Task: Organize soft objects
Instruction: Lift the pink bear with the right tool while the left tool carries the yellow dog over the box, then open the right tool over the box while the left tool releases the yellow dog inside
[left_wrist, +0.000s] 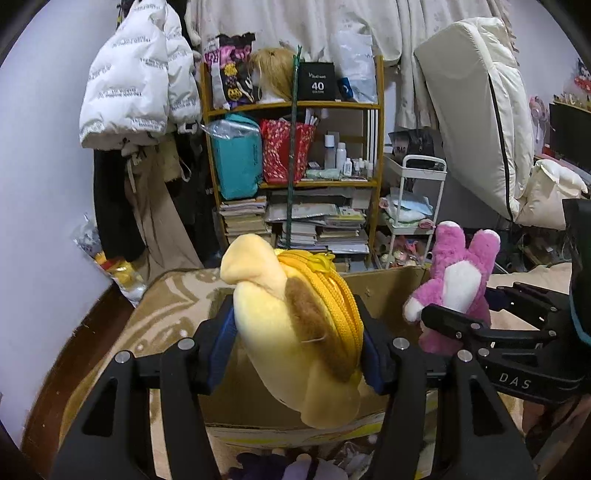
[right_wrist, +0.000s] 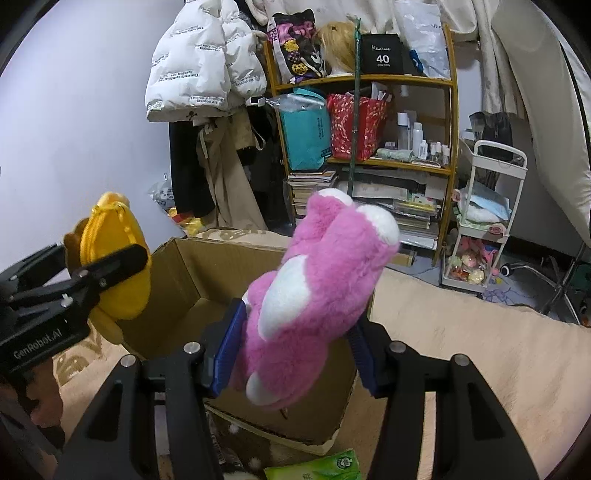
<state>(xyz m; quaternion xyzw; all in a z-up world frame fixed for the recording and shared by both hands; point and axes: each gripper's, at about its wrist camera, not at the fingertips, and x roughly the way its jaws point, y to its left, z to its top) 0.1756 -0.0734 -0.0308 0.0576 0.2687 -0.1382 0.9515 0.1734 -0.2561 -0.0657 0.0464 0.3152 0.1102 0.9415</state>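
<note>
Two tongs clamped: left (left_wrist: 295, 354) on yellow plush (left_wrist: 291, 332), right (right_wrist: 295, 354) on fluffy pink-and-white plush (right_wrist: 314, 280).

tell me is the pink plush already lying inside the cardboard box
No, the pink plush is clamped between the fingers of the right gripper and held in the air above the open cardboard box.

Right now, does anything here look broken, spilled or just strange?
Nothing looks broken or spilled. The odd sight: the yellow plush and pink plush hang in mid-air, squeezed by the left gripper and right gripper above the open cardboard box.
</note>
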